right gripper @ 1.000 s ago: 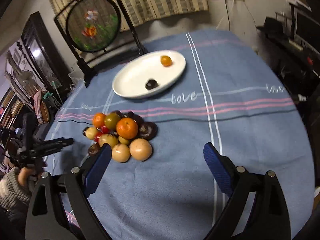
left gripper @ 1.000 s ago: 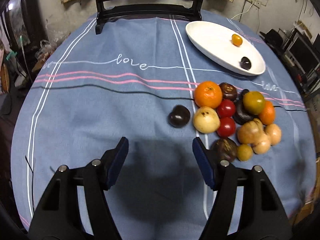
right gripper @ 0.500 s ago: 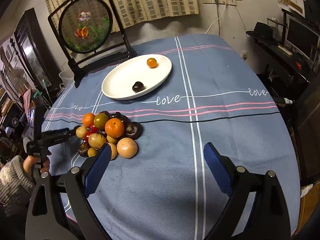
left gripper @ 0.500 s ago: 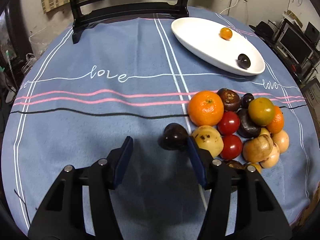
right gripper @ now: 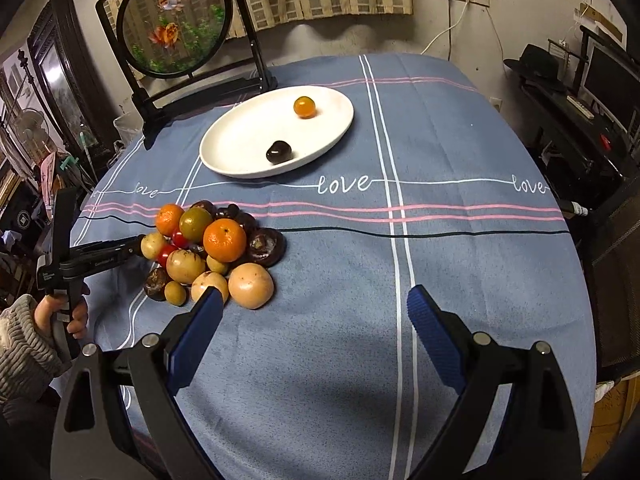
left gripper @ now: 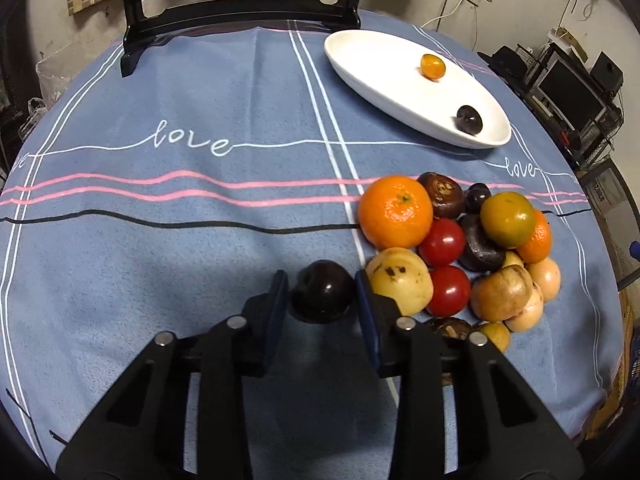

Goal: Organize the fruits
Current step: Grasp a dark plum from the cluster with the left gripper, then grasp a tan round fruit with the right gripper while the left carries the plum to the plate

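A dark plum [left gripper: 323, 295] lies on the blue tablecloth between the fingers of my left gripper [left gripper: 322, 288], whose blue pads sit close on both its sides; the plum still rests on the cloth. A pile of fruit [left gripper: 460, 248] lies just to its right: oranges, red tomatoes, pale pears, dark fruits. The pile also shows in the right wrist view [right gripper: 208, 256]. A white oval plate [left gripper: 376, 60] at the back right holds a small orange fruit [left gripper: 433, 66] and a dark plum [left gripper: 469, 119]. My right gripper [right gripper: 314, 314] is wide open and empty above the cloth.
A black wooden stand with a round painted screen [right gripper: 174, 20] stands at the table's far edge behind the plate [right gripper: 240, 160]. The left gripper and the hand that holds it [right gripper: 68, 264] show at the left of the right wrist view. Shelves and monitors stand right of the table.
My left gripper moved forward to the lone dark plum and narrowed around it. My right gripper drew back a little and stays wide open.
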